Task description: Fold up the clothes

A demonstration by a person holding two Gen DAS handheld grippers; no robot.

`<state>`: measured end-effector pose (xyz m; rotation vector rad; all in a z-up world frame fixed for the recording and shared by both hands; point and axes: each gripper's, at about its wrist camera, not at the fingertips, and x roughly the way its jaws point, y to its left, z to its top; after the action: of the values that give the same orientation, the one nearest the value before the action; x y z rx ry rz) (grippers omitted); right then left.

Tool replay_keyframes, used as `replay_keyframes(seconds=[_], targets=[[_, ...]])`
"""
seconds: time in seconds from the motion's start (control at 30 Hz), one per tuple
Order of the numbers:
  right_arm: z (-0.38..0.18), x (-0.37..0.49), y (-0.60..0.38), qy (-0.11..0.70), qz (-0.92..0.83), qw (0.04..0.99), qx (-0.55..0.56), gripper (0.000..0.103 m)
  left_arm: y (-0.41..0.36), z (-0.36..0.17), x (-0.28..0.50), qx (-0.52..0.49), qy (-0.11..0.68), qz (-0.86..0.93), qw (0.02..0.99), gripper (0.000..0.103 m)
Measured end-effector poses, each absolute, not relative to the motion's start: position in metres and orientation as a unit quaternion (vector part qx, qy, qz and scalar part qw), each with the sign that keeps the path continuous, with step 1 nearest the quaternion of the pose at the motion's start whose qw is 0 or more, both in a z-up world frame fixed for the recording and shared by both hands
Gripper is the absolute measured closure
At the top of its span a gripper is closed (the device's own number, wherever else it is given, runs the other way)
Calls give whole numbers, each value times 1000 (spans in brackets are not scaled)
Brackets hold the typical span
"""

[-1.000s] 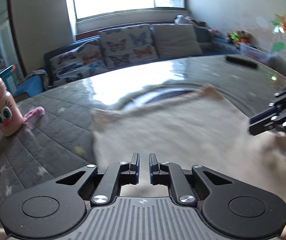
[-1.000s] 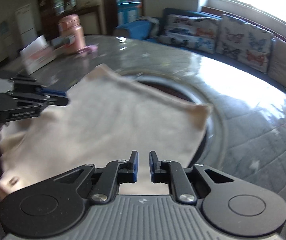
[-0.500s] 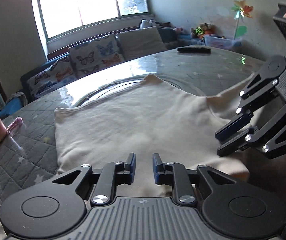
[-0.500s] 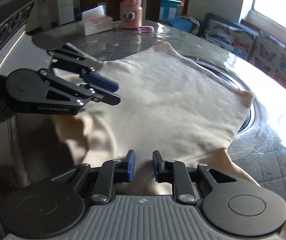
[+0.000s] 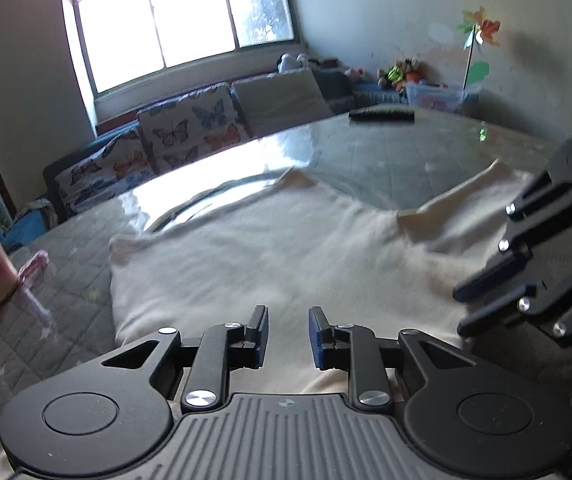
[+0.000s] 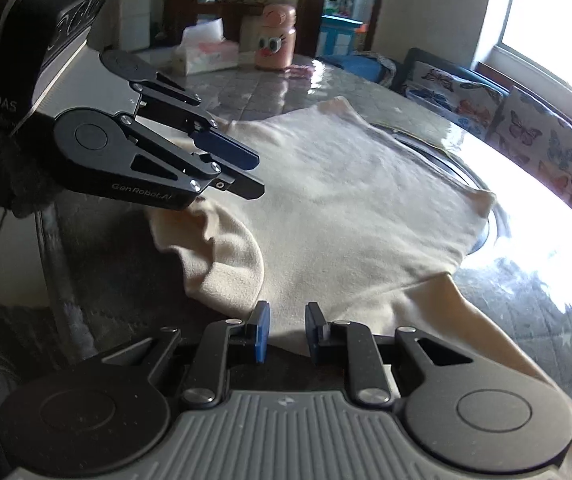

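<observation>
A cream knit top (image 5: 286, 256) lies spread across the round table (image 5: 405, 152), its body mostly flat, one sleeve (image 6: 481, 332) trailing toward the near edge on my right and the collar end (image 6: 222, 264) bunched into a soft roll at the table's rim. I judge it light, limp and a little stretchy: it will sag from wherever I pinch it and drag on the quilted cover (image 5: 66, 292) under the glossy top, so it wants two holds at once, not one. My left gripper (image 5: 287, 334) hovers low over the near hem with its jaws apart and nothing between them; the cloth under it looks unpinched. My right gripper (image 6: 286, 334) is likewise parted and empty, poised just above the fabric where the sleeve meets the body. The best places to take hold, in my view, are the doubled edges: hem, cuff or shoulder seam, where the knit is thicker and less likely to slip out from between the blue pads (image 6: 262, 332). Whether this spread marks the laying-out for a fold or a pause between folds, I cannot tell. Farther off stand a pink cartoon-faced bottle (image 6: 276, 38), a tissue box (image 6: 210, 50) and a dark remote (image 5: 381, 114); beyond them, a bench with butterfly cushions (image 5: 190, 128) under a bright window (image 5: 182, 20).
</observation>
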<state>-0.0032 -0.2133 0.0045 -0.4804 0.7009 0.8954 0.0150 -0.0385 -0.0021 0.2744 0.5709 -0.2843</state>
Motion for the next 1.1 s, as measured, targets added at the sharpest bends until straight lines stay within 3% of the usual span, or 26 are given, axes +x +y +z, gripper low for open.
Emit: replay_keyframes(seconds=[0.27,0.87,0.93,1.0,1.1], targets=[[21,-4,-267,336,355,860,-146,80,-69,-7,21,136,282,-184,932,78],[0,37,-381,342,98,933,-46,80,-110,-27,17,156,297,-249,908,80],[-1,40,-390,340,78,936,-36,77,-110,-27,17,157,297,-249,908,80],[-2,43,-400,339,55,939,-28,67,-111,-27,17,157,297,-250,908,80],[-7,47,-412,345,36,938,-15,67,-112,-26,16,158,296,-251,908,80]])
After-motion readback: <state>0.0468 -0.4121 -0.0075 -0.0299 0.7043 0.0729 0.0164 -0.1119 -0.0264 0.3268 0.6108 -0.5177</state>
